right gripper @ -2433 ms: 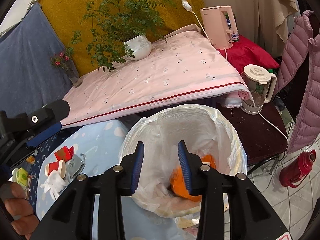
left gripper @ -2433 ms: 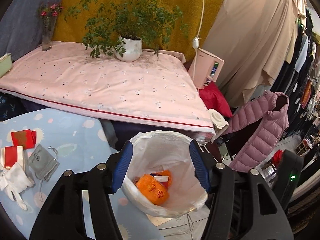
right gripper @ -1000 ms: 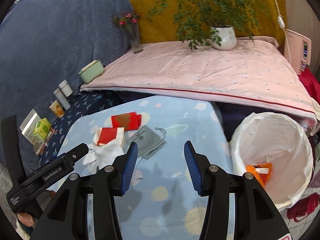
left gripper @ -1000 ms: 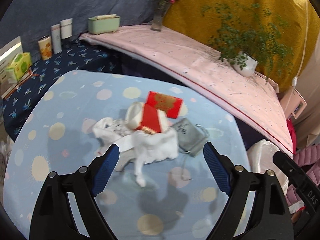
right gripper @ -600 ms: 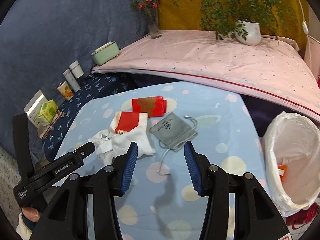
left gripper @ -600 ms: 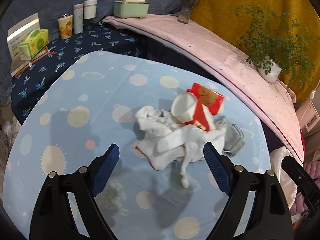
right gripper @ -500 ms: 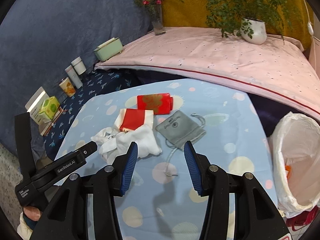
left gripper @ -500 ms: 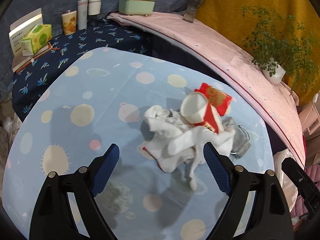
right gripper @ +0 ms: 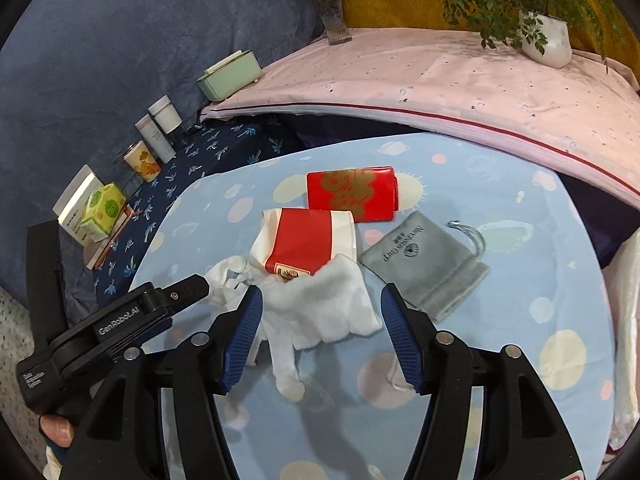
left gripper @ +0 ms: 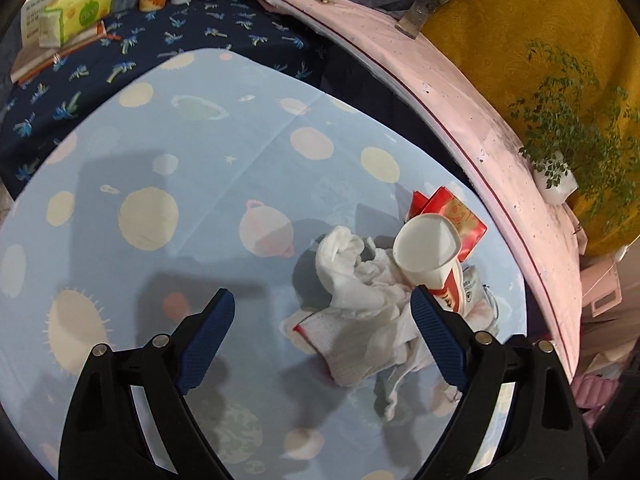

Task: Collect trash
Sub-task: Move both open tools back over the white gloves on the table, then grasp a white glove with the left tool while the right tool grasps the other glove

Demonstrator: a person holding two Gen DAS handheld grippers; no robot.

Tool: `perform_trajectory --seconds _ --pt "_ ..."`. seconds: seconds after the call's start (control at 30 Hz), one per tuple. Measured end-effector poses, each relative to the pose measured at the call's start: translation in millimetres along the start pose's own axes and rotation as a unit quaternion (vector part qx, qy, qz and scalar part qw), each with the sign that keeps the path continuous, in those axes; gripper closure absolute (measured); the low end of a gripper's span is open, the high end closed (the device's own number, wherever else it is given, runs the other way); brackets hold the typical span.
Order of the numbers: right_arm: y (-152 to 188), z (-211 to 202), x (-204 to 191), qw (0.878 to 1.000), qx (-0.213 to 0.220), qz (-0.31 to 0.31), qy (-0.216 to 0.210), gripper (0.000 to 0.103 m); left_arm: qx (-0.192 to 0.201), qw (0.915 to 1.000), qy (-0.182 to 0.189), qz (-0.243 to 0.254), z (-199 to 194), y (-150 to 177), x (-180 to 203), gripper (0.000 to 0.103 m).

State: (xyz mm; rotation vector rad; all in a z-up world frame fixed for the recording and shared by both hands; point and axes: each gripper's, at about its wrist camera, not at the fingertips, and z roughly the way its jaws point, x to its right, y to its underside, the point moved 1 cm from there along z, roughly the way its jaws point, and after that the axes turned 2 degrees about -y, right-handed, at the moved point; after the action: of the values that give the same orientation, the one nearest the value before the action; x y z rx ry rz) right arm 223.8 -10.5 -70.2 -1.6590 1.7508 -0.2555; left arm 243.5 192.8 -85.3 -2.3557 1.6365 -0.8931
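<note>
On the light blue spotted table [left gripper: 160, 184] lies a heap of trash: crumpled white gloves [left gripper: 360, 300] [right gripper: 324, 304], a flattened red and white paper cup [left gripper: 428, 256] [right gripper: 308, 240], a red packet [left gripper: 456, 212] [right gripper: 352, 194] and a grey drawstring pouch [right gripper: 424, 272]. My left gripper [left gripper: 322, 340] is open, just above and around the near side of the gloves. My right gripper [right gripper: 322, 334] is open, hovering over the gloves. The left gripper's body [right gripper: 116, 324] shows in the right wrist view. The white-lined trash bin's edge [right gripper: 628, 320] is at the far right.
A dark blue patterned surface [left gripper: 120, 40] holds a tissue box [left gripper: 76, 12], cans [right gripper: 140, 160] and bottles [right gripper: 164, 114]. A pink-covered raised table [right gripper: 440, 76] behind holds a green box [right gripper: 228, 74], a flower vase [right gripper: 334, 16] and a potted plant [right gripper: 544, 36].
Both grippers swung from over the trash bin to the table and have closed in low over the heap of gloves and cup. Both stayed open.
</note>
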Motion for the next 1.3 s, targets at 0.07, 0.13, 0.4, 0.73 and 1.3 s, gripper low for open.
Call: perform_trajectory --seconds 0.07,0.13,0.4,0.73,1.3 --pt "-1 11 0 1.0 -0.009 0.005 -0.004 0.042 -0.008 0.9999 0.008 0.002 6 -1 2 0.031" --pt "0 20 -1 1.0 -0.015 0.006 -0.001 0.042 -0.018 0.9997 0.013 0.006 13 -2 4 0.041" --pt "14 40 -1 0.999 -0.051 -0.01 -0.012 0.098 -0.038 0.9982 0.04 0.024 22 2 10 0.087" --pt "5 -2 7 1.0 -0.001 -0.013 -0.005 0.101 0.0 0.9977 0.049 0.048 -16 5 23 0.092" --pt "-31 -121 40 0.991 0.134 0.008 0.008 0.101 0.082 0.9836 0.096 0.129 -105 1 99 0.093"
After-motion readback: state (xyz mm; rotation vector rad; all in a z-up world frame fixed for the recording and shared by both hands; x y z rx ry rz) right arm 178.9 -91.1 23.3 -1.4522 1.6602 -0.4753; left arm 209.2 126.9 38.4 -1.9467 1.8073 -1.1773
